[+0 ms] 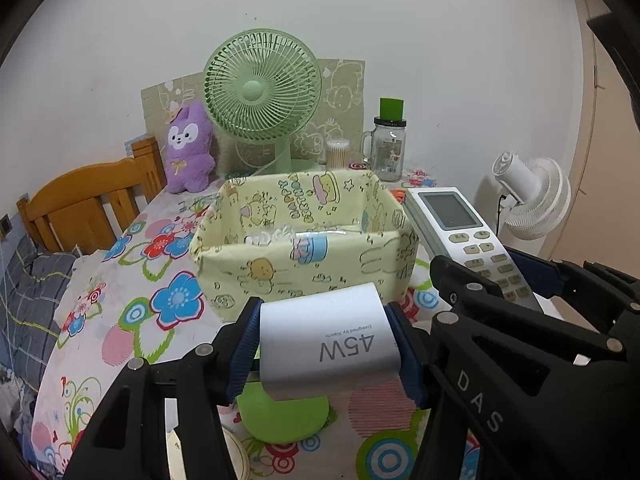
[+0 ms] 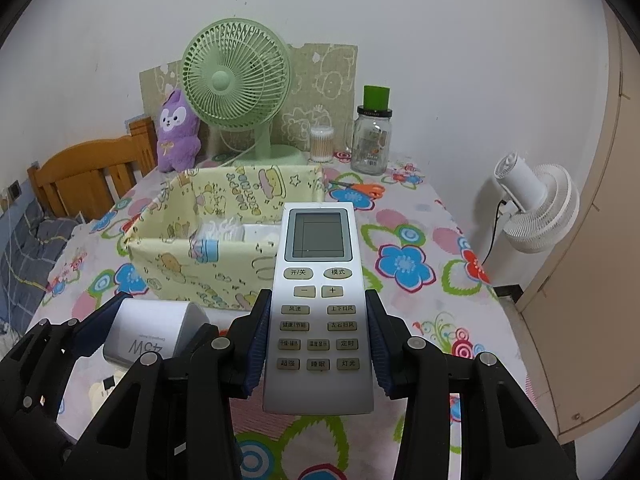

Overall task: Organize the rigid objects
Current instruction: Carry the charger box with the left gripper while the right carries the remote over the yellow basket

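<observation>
**White charger and silver remote, each pinched above the flowered cloth**

White and rounded, the charger (image 1: pixel 326 344) sits clamped between the blue ribbed pads of the left gripper (image 1: pixel 326 346); its rear end is hidden behind the black fingers, and "45W" reads upside down. The right gripper (image 2: pixel 318 344) pinches a long silver remote (image 2: pixel 318 308) by its sides, screen end forward, its lower edge cut off by the frame of the tool. Both are held near the front wall of the soft yellow fabric bin (image 1: pixel 304 276). Inside the bin lie pale items, hard to make out. A green object (image 1: pixel 282 420) under the charger is mostly covered. Orange scissors (image 2: pixel 360 190) lie behind the remote, partly hidden.
</observation>
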A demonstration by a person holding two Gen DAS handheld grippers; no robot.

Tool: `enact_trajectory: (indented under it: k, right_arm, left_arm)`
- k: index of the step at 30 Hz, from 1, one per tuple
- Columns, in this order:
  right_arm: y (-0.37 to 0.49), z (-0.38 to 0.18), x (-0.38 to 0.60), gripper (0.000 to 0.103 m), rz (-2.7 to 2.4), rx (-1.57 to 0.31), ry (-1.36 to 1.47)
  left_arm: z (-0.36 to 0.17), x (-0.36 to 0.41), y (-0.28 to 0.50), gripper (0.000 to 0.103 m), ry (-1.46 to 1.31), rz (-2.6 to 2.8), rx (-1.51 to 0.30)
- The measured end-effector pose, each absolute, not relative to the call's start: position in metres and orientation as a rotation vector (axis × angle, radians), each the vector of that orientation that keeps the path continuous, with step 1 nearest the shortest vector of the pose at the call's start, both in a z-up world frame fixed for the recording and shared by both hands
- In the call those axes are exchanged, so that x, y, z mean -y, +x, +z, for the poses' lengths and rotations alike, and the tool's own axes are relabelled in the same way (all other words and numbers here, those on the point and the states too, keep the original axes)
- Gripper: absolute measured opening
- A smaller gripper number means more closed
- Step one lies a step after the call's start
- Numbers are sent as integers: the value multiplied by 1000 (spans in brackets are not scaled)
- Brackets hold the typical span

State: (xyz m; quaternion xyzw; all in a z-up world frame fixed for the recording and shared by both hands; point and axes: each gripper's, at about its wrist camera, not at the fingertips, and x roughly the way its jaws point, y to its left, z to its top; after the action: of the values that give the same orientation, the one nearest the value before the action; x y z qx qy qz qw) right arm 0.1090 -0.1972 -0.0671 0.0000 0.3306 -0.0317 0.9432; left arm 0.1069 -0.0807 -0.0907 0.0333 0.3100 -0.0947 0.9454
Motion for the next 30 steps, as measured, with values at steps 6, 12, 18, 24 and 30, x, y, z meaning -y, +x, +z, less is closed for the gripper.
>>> enact_trajectory:
  k: [6, 12, 18, 24, 30]
  right_arm:
    - [116, -49, 199, 47, -72, -651, 1]
    - [123, -38, 200, 47, -82, -633, 2]
    - [133, -32, 200, 47, -92, -621, 3]
    - [148, -29, 200, 47, -89, -623, 8]
    - [167, -32, 197, 47, -89, -632, 15]
  left_arm:
    - [-74, 84, 114, 63, 57, -204, -613]
    - [-65, 84, 123, 63, 55, -210, -598]
    - [-58, 84, 135, 63, 54, -212, -593]
    - [-57, 82, 150, 63, 41, -205, -598]
    - [-59, 78, 169, 63, 26, -197, -616]
